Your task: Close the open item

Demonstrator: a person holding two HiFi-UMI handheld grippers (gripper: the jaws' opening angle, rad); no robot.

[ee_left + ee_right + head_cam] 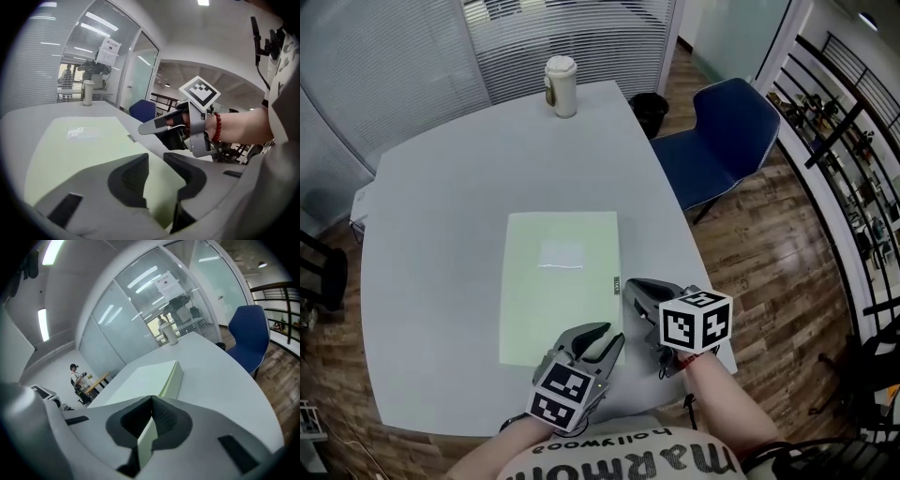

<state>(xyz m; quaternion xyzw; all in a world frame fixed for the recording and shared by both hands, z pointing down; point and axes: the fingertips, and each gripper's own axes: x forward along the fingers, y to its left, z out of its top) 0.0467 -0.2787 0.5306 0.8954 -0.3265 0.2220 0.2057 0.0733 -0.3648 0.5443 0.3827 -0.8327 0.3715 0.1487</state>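
We saw a flat pale green box lying near the middle of a pale grey bench, its top face flat and level, with a small white label on that top. The box's long sides ran away from us.

Both tools were at the box's near end. The left gripper hung over the near right corner of the box, pointing forward and down. Its jaws stood slightly apart, with a narrow gap between them. Through that gap the left gripper view showed only green box surface beyond, and nothing was pinched.

The right gripper was just beside the box's right edge, tilted down toward the bench. Its jaws were pressed together at the tips and held nothing. The right gripper view showed the box's corner past them. A red bead bracelet circled the wrist behind that tool.

At the far end of the bench stood a lidded paper cup, well apart from the box. A blue chair sat off the bench's right side, near a black bin on the wooden floor. Behind glass, a distant person was visible.
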